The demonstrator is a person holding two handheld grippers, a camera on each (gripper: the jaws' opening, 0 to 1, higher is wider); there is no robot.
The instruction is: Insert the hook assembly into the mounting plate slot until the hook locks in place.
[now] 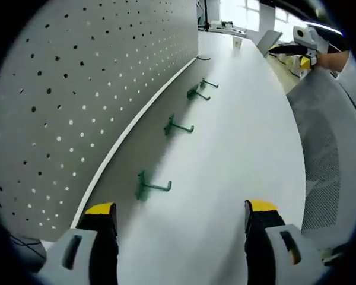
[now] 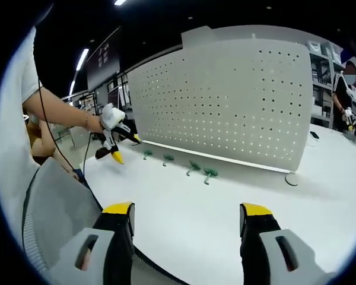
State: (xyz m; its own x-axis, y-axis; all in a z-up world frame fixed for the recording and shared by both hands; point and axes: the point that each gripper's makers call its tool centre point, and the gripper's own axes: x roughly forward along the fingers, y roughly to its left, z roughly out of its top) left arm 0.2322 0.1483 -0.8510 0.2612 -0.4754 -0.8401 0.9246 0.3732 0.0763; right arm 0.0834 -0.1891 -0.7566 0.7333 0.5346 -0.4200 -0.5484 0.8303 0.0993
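Both grippers are empty with their jaws spread wide. Left gripper [image 1: 181, 222], grey plastic with black fingers capped in yellow, hovers over the smooth white tabletop [image 1: 243, 148], nothing between its tips. Four small green hook assemblies lie in a row on that table along the foot of the pegboard: the nearest green hook [image 1: 149, 186] just ahead of the left jaw, a second hook [image 1: 177, 126] beyond it, then a third hook [image 1: 197, 94] and a fourth hook [image 1: 208, 84] close together farther off. Each has a flat back piece and a thin straight prong. To the left stands the matte grey perforated mounting plate [image 1: 83, 77], a metal panel dotted with a regular grid of round holes.

Right gripper [image 2: 187, 222], of the same build, hangs over the near table edge [image 2: 184, 237], well apart from the hooks. From this side the perforated plate [image 2: 225, 101] curves across the far table, the green hooks [image 2: 193, 167] lined along its base. A small flat round white disc [image 2: 292, 179] lies at the plate's right end.
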